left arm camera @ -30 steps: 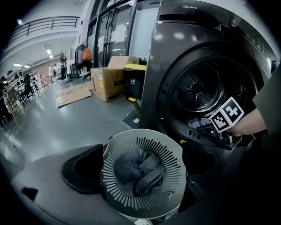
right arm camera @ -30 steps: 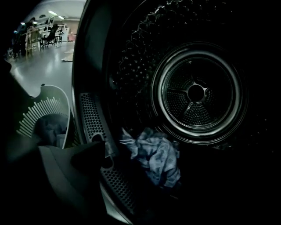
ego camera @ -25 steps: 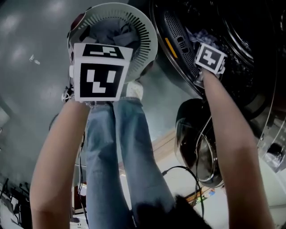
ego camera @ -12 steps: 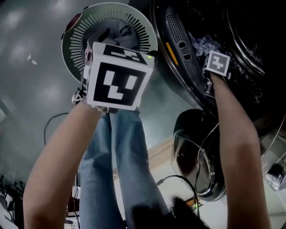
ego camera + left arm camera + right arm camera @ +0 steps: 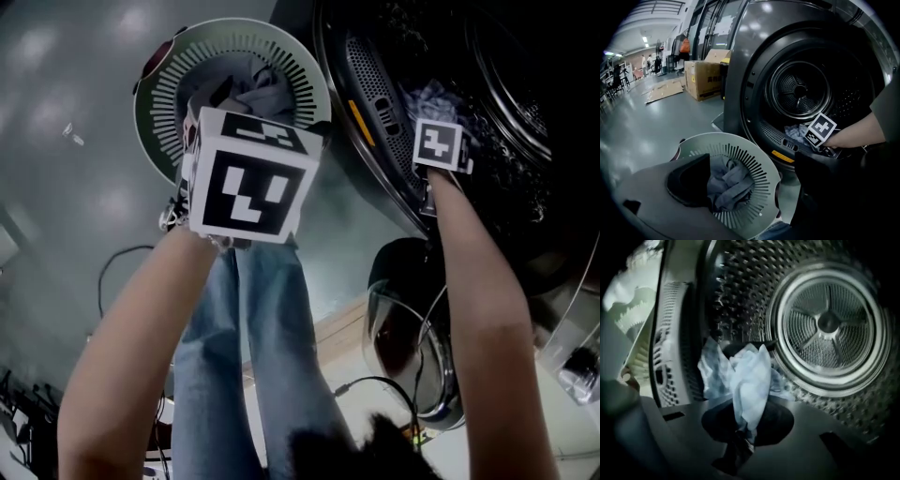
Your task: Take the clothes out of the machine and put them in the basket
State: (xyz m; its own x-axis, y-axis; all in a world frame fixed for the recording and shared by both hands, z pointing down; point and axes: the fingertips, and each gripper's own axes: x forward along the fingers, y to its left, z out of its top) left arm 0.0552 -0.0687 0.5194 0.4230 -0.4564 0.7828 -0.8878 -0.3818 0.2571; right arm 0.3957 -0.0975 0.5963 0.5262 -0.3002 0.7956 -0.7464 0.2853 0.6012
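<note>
The right tongs (image 5: 740,444) have just been closing and now pinch the pale blue cloth (image 5: 747,380) by its near end. Its length runs ahead of them into the drum (image 5: 829,324). The left tongs (image 5: 752,185) stand apart and empty above the basket (image 5: 759,171), which lies left of the right tongs, outside the machine.

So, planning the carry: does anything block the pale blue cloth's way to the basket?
Yes: the left gripper hangs over the mouth of the round pale-green slotted basket. The right gripper's jaws have just been closing on the pale blue cloth in the drum.
</note>
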